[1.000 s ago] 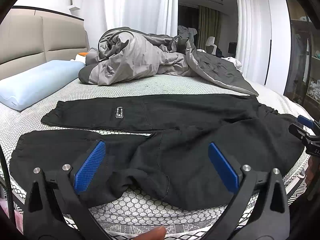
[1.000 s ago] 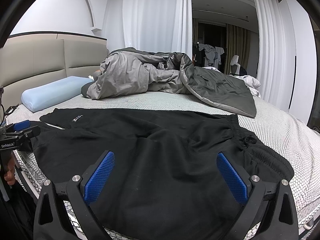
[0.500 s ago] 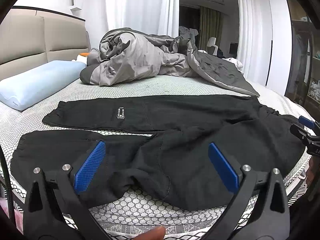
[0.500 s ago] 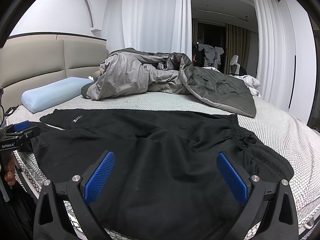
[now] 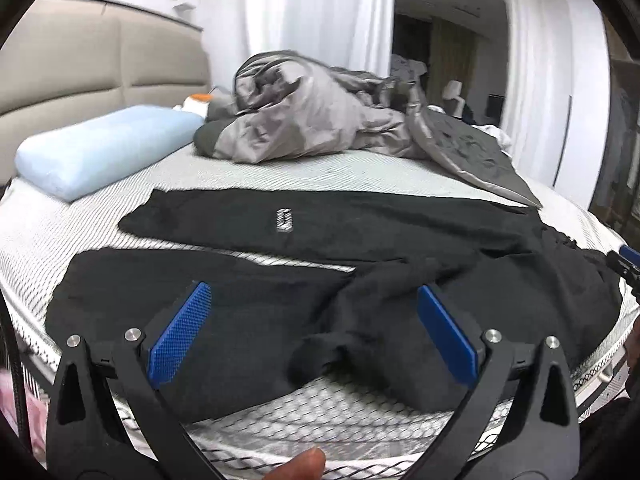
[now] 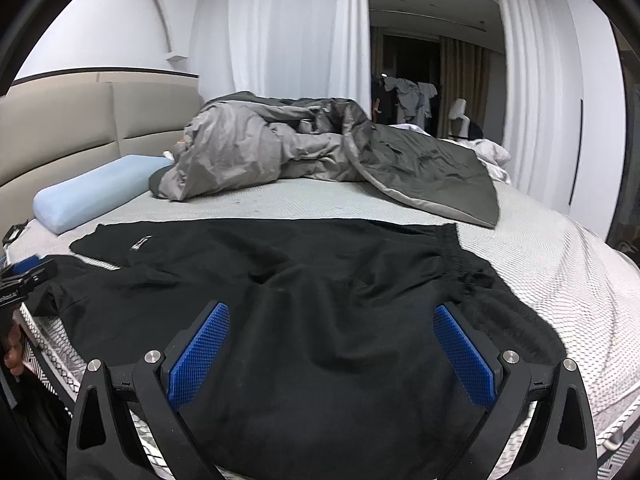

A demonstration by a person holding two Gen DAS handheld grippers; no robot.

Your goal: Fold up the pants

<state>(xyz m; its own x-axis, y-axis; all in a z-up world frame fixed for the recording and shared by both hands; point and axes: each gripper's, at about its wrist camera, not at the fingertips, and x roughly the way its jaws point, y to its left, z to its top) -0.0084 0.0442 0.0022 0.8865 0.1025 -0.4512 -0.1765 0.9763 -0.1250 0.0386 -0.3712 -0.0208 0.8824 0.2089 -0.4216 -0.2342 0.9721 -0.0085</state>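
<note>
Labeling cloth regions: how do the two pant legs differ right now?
The near leg lies at the mattress edge with a rumpled, bunched fold near the crotch; the far leg lies flat and smooth. The far leg carries a small white label; the near leg shows none. The left gripper hovers over the near leg, jaws open. Both are black, side by side, cuffs toward the pillow.

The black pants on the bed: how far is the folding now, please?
Done: the black pants lie spread on the mattress, legs apart, no fold visible yet. In hand: nothing; the left gripper and the right gripper are both open over the cloth, gripping none of it. Left: every fold, starting with laying one leg onto the other.
</note>
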